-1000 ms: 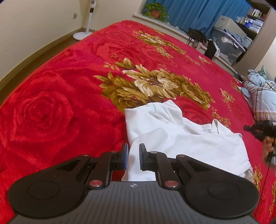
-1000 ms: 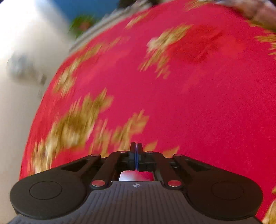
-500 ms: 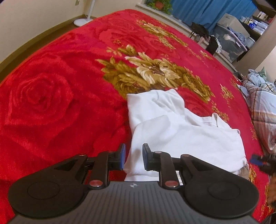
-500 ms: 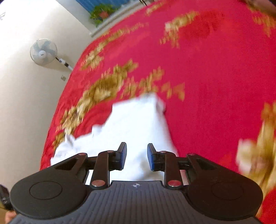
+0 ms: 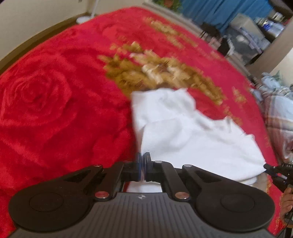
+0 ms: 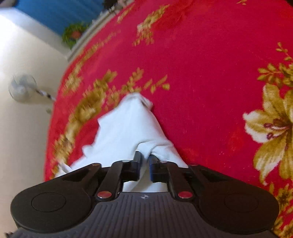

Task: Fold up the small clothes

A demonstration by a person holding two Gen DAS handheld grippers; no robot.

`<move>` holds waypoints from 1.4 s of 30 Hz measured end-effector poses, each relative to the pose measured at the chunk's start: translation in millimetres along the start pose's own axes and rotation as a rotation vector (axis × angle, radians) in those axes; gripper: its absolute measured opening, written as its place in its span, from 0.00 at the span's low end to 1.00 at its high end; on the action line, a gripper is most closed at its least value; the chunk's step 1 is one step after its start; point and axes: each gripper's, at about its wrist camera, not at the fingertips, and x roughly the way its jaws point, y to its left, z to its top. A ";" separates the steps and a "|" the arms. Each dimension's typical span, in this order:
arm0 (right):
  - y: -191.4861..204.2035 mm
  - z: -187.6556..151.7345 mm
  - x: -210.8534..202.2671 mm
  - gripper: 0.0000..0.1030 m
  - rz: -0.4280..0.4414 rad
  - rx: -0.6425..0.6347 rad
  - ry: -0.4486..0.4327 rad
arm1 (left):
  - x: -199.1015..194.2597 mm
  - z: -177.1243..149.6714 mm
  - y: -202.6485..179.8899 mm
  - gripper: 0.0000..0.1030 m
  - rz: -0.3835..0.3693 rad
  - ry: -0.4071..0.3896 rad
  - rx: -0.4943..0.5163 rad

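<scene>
A small white garment [image 5: 192, 135] lies crumpled on a red floral blanket [image 5: 55, 109]. My left gripper [image 5: 143, 159] is at the garment's near left edge. Its jaws are closing, the fingers nearly together with the cloth's edge pinched between them. In the right wrist view the same white garment [image 6: 126, 128] runs away from me in a ridge. My right gripper [image 6: 145, 161] has its jaws closing on a bunched fold, which the pads press. The right gripper [image 5: 278, 172] also shows at the garment's right corner in the left wrist view, with a hand [image 5: 287, 201] behind it.
The red blanket [image 6: 210, 82] covers the whole bed. Plaid bedding [image 5: 280, 117] lies at the right edge. A standing fan [image 6: 22, 87], a potted plant [image 6: 73, 34], blue curtains [image 5: 219, 11] and storage boxes [image 5: 247, 31] stand beyond the bed.
The right gripper swung from bare blanket onto the garment, opened, then closed on a fold. The left gripper's fingers, apart over the near edge, have come together on it.
</scene>
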 end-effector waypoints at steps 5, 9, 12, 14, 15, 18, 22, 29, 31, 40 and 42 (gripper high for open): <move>-30.3 6.6 -36.3 0.00 -0.037 0.038 -0.104 | -8.9 -5.1 -22.1 0.02 -0.056 0.001 0.077; -61.1 6.4 -34.1 0.04 -0.099 0.116 -0.055 | 4.9 -13.4 -19.7 0.02 0.084 0.090 0.087; -45.2 5.3 -46.2 0.09 -0.044 0.008 -0.111 | -16.0 -5.3 -15.5 0.02 0.020 -0.003 0.048; -31.6 5.8 -50.8 0.17 0.021 -0.081 -0.139 | -21.3 -1.5 -12.6 0.03 -0.025 -0.039 0.016; -22.4 6.1 -49.5 0.27 0.046 -0.142 -0.145 | -20.2 -0.1 -12.1 0.05 -0.035 -0.049 -0.002; -2.2 5.9 -34.2 0.35 0.040 -0.270 -0.149 | -4.5 4.1 -12.5 0.13 -0.059 -0.026 -0.035; -4.8 6.3 -7.5 0.35 -0.019 -0.307 -0.096 | 19.5 6.8 -19.1 0.29 -0.033 -0.003 -0.028; 2.3 -2.7 -12.5 0.35 -0.029 -0.427 -0.114 | 45.6 2.0 -26.4 0.15 0.039 0.011 0.014; 7.2 -4.5 -14.1 0.36 -0.024 -0.470 -0.123 | 39.3 3.5 -29.8 0.03 0.053 -0.026 0.043; 13.0 -15.8 4.8 0.36 -0.114 -0.553 -0.077 | 12.9 15.0 -29.7 0.06 0.144 -0.141 0.069; 5.1 -15.7 15.3 0.44 -0.168 -0.543 -0.028 | 6.6 12.4 -35.7 0.06 0.147 -0.176 0.101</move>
